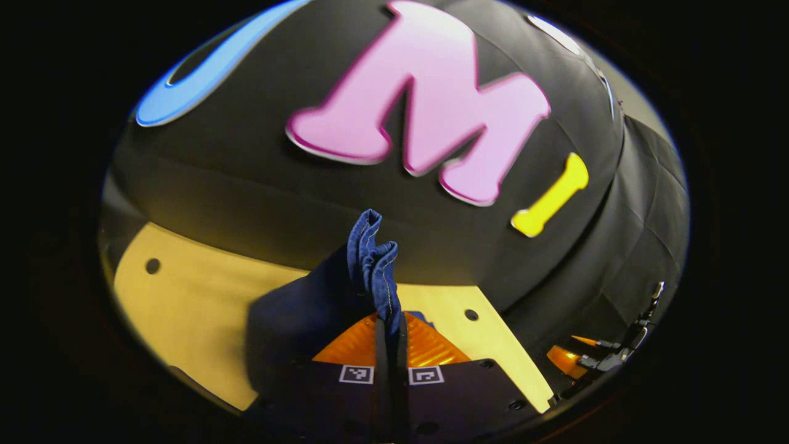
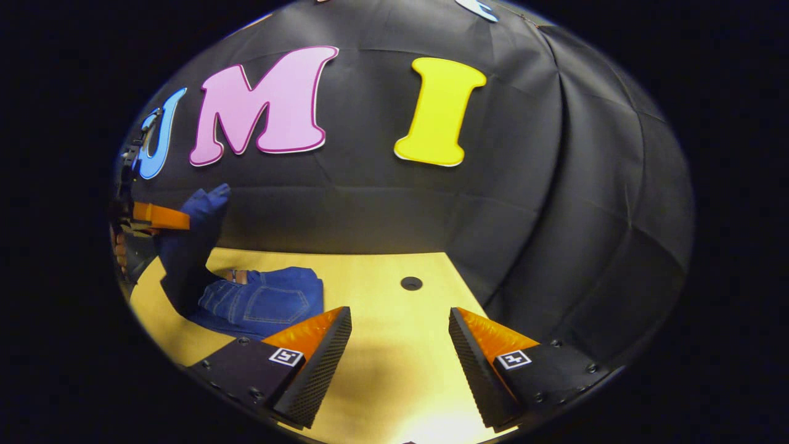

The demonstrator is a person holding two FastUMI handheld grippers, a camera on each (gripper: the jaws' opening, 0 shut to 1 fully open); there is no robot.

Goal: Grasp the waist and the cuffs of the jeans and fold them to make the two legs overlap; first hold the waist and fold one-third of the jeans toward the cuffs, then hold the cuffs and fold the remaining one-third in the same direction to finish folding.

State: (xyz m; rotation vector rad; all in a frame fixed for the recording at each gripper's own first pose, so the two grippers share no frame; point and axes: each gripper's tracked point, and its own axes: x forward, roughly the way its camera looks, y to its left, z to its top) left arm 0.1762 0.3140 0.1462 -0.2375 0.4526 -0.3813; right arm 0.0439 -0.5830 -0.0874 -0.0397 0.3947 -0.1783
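Your left gripper (image 1: 389,333) is clamped tight on a bunched edge of the jeans (image 1: 373,265), holding it up off the yellow table (image 1: 185,296); which end it grips is hard to tell. In the right gripper view the rest of the jeans (image 2: 259,302) lies on the table, back pocket up, with denim rising to that raised gripper (image 2: 157,216). Your right gripper (image 2: 400,345) is wide open and empty, apart from the cloth. This looks like the leg-overlap step: next, bring your right gripper onto the jeans' other end.
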